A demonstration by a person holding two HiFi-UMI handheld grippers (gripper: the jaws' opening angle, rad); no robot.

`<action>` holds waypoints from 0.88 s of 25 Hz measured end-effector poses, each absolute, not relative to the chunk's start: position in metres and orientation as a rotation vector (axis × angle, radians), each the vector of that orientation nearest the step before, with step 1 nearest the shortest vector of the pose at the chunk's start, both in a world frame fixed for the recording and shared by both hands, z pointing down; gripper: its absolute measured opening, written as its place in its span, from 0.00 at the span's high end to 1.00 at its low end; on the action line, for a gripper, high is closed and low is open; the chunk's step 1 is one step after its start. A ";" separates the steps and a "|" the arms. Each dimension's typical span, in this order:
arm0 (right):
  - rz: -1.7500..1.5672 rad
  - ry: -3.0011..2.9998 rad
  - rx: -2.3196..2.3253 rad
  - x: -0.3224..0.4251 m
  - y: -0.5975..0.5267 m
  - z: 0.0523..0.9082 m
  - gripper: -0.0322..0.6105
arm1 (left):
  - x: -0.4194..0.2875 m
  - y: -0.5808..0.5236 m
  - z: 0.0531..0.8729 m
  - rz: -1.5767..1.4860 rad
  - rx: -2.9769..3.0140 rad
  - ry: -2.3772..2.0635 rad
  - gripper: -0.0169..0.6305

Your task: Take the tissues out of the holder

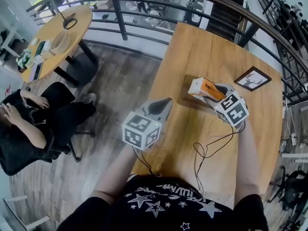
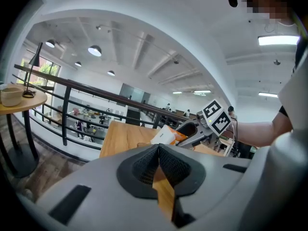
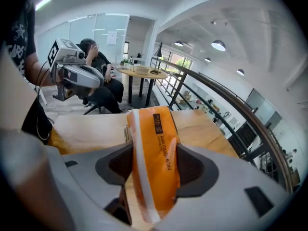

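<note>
Grey-bodied L gripper (image 1: 166,104) sits at head view's left, over the wooden table's (image 1: 192,47) left edge. Its own view (image 2: 158,148) shows pad tips together w/ nothing btwn them, and wood visible thru the gap lower down.

Only head view gives the layout. Round table (image 1: 57,32) is far left w/ a seated person (image 1: 29,114) near it, railing (image 1: 120,13) behind. A framed picture (image 1: 252,78) lies on the wooden table, far right.

L gripper view alone shows R gripper (image 2: 192,131) side-on, w/ the tissue pack (image 2: 168,134) sticking out of its jaws toward frame left.

R gripper view alone shows the clamp up close. R gripper (image 3: 153,155) pads press both long sides of the pack (image 3: 151,129). It is orange w/ a white stripe, and black print runs lengthwise. L gripper (image 3: 77,73) is in the background at left.

Pack position: right of table centre, in R gripper (image 1: 214,94), appears lifted off the wood, shadow beneath. Long axis in head view runs upper-left to lower-right. White end (image 1: 198,86) points up-left, away from the jaws. In R gripper view the axis runs along the jaws, leaning slightly.
</note>
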State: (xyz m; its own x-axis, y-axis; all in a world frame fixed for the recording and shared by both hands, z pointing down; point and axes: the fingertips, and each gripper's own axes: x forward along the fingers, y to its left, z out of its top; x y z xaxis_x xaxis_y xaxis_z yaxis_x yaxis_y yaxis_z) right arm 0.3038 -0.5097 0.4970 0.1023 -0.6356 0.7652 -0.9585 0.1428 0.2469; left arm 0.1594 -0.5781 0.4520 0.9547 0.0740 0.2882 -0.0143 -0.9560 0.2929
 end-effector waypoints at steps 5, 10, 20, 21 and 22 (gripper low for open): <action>0.404 -1.697 1.786 0.286 -0.502 0.455 0.55 | 0.146 -0.570 0.439 0.400 2.822 0.034 0.95; 0.323 -1.791 2.058 0.270 -0.489 0.416 0.55 | 0.134 -0.559 0.428 0.382 2.847 0.006 0.95; 0.362 -2.004 2.290 0.241 -0.444 0.387 0.55 | 0.117 -0.521 0.420 0.348 2.873 -0.092 0.95; 0.393 -2.035 2.318 0.237 -0.435 0.389 0.55 | 0.116 -0.513 0.421 0.347 2.871 -0.105 0.95; 0.423 -2.065 2.341 0.234 -0.423 0.391 0.55 | 0.114 -0.503 0.423 0.346 2.869 -0.117 0.95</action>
State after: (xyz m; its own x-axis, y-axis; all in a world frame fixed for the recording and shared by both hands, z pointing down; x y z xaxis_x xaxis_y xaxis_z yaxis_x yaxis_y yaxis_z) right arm 0.2337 -0.4234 0.3911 0.1045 -0.9754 0.1943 -0.9732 -0.1405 -0.1821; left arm 0.1144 -0.5032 0.4227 0.9685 -0.0496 0.2439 -0.1087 -0.9658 0.2353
